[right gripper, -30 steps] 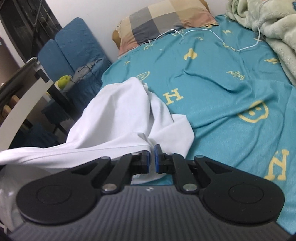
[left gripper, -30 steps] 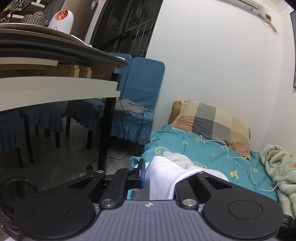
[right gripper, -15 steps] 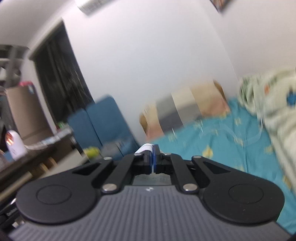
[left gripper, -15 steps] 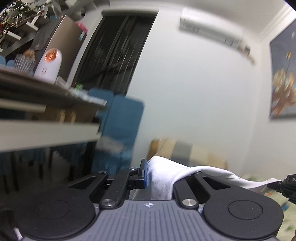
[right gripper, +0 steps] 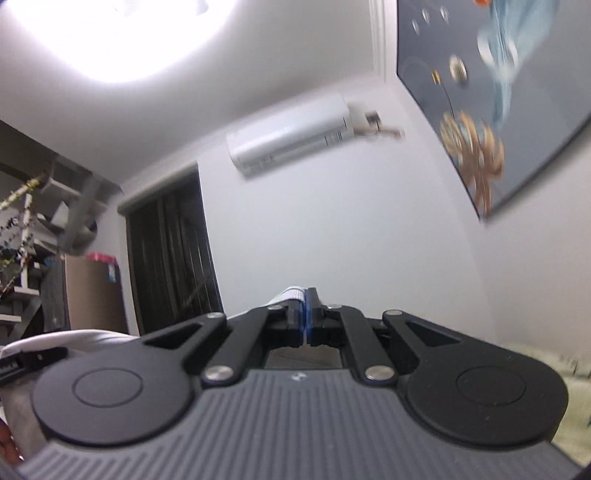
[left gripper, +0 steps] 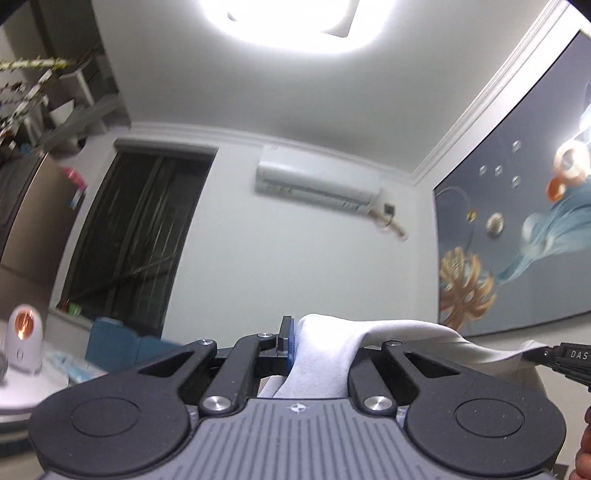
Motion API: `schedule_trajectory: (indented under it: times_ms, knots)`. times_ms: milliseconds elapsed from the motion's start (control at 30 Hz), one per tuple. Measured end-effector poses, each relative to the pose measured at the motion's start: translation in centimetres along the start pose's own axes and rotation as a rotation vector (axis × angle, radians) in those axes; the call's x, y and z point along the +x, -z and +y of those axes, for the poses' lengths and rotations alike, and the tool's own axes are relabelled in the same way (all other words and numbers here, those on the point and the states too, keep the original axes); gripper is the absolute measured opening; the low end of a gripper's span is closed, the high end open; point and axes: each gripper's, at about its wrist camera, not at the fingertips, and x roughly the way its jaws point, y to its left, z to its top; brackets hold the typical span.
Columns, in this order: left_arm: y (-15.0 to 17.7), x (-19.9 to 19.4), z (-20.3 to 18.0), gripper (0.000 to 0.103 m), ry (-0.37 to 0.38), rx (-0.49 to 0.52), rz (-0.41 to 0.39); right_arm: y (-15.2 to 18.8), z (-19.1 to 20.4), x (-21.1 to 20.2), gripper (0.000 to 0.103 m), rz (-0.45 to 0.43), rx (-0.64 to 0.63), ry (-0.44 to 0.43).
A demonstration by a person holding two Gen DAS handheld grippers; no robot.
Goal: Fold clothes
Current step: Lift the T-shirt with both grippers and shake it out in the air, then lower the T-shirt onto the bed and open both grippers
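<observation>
Both hand-held grippers are tilted steeply upward, their cameras looking at wall and ceiling.

The left gripper (left gripper: 321, 343), black with blue finger pads, is clamped on a thick bunch of the white cotton garment (left gripper: 325, 350). Only its left finger shows; the other is buried under the fabric, which bulges up between the linkage arms and drops down toward the grey ribbed body. From this bunch the cloth runs as a taut band to the right, over the gripper's right linkage arm, to the tip of the right gripper (left gripper: 554, 360) at the frame's edge, where black fingers meet the fabric's end. A bit of the person's skin shows at the lower right corner.

In the right wrist view, the right gripper (right gripper: 306, 321) has its blue pads pressed nearly together on a thin ribbed white hem of the garment (right gripper: 290, 295), which pokes up just above the fingertips. The cloth reappears at the far left, draped over the black tip of the left gripper (right gripper: 33, 360).

Beyond the grippers lie a white wall-mounted air conditioner (left gripper: 317, 184), a dark window with bars (left gripper: 133, 240), a large grey-blue wall painting with golden leaves (left gripper: 517, 240), a glaring ceiling lamp (left gripper: 291, 26) and a small white heater with an orange glow (left gripper: 24, 338) on a pale tabletop at the left.
</observation>
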Motion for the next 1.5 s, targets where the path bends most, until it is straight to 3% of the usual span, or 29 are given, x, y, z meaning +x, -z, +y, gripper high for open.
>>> schedule_trajectory:
  times_ms: [100,267,400,467,700,867,1067,1233,1367,1500]
  knots:
    - [-4.0,-2.4,-2.1,0.006,0.041,0.013,-0.038,-4.5,1.3,-2.4,0.004,-0.074,-0.035,-0.013]
    - [-7.4,-5.0,-3.5,0.007,0.052,0.002,-0.063,-6.1,2.2,-2.9,0.004,-0.071,-0.070,-0.010]
    - [-5.4,-4.0,-2.7,0.007,0.046,-0.052,0.017,-7.1,2.9,-3.1,0.004,-0.064,-0.095,-0.006]
    - [-2.7,-1.6,-0.8,0.008,0.035,-0.075,0.071,-4.5,1.7,-1.2,0.005,-0.009,-0.085,0.013]
    - [10.1,9.5,3.5,0.009,-0.001,-0.119,0.292,5.8,-4.1,7.5,0.005,0.179,-0.058,0.095]
    - [21.2,20.8,6.1,0.009,-0.029,-0.113,0.439,13.9,-8.9,14.7,0.005,0.310,-0.042,0.156]
    - [37.5,34.4,8.3,0.011,-0.042,-0.089,0.611,27.1,-17.4,25.2,0.005,0.479,0.010,0.245]
    - [53.5,43.6,11.3,0.011,-0.059,-0.067,0.760,39.8,-24.2,32.1,0.005,0.615,0.021,0.278]
    - [65.0,48.2,13.7,0.011,-0.073,-0.082,0.880,48.8,-28.8,35.5,0.005,0.728,0.059,0.288]
    - [72.7,51.0,15.6,0.011,-0.073,-0.140,0.981,54.0,-31.7,36.8,0.007,0.815,0.120,0.284]
